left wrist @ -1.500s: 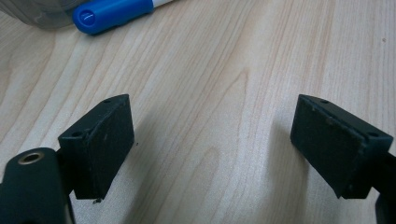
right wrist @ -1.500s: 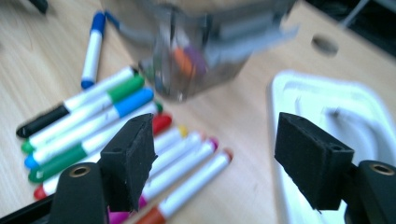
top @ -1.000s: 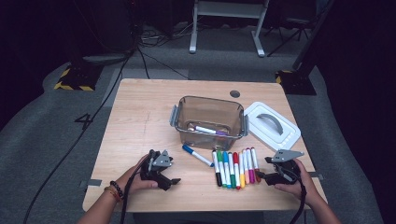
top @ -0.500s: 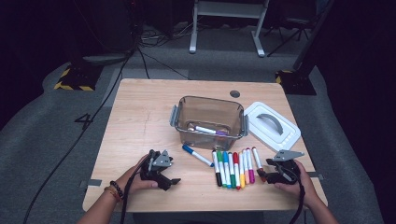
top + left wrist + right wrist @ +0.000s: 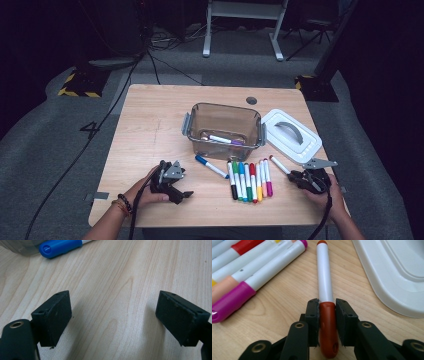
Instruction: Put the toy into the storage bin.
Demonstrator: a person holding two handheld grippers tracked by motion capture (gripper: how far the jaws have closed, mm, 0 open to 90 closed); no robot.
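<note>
1 marker (image 5: 325, 285) (red-capped) in right gripper (image 5: 327, 311)

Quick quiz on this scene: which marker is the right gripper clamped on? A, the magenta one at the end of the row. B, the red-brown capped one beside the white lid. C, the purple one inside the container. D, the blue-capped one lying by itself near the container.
B: in the right gripper view the right gripper has both pads pressed on the cap of the red-brown capped marker, beside the white lid.

Even overhead light brightens the table (image 5: 150, 130) against dark surroundings; soft shadows fall under the jaws, close foreground slightly blurred, no glare.
</note>
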